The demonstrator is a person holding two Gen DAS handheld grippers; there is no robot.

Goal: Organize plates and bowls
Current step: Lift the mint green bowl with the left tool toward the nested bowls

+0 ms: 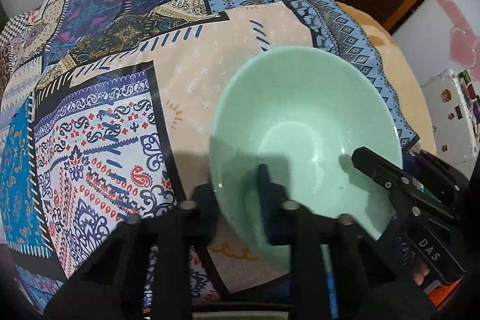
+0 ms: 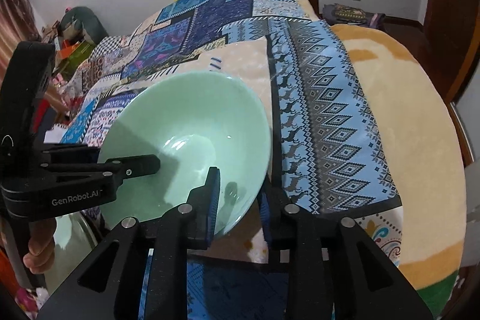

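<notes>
Gripping opposite sides of the green bowl (image 1: 303, 125), the left gripper (image 1: 237, 194) and right gripper (image 2: 240, 197) both pinch its rim above the patterned bedspread (image 1: 105, 110); lifting should stay level and together.

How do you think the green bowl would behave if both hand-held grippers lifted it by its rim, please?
The green bowl looks glazed and glossy, so it is probably stiff, slippery and breakable. Its narrow base and wide flare suggest it tips easily on the soft patterned quilt. The left hand-held gripper and right hand-held gripper pinch only rim.
</notes>
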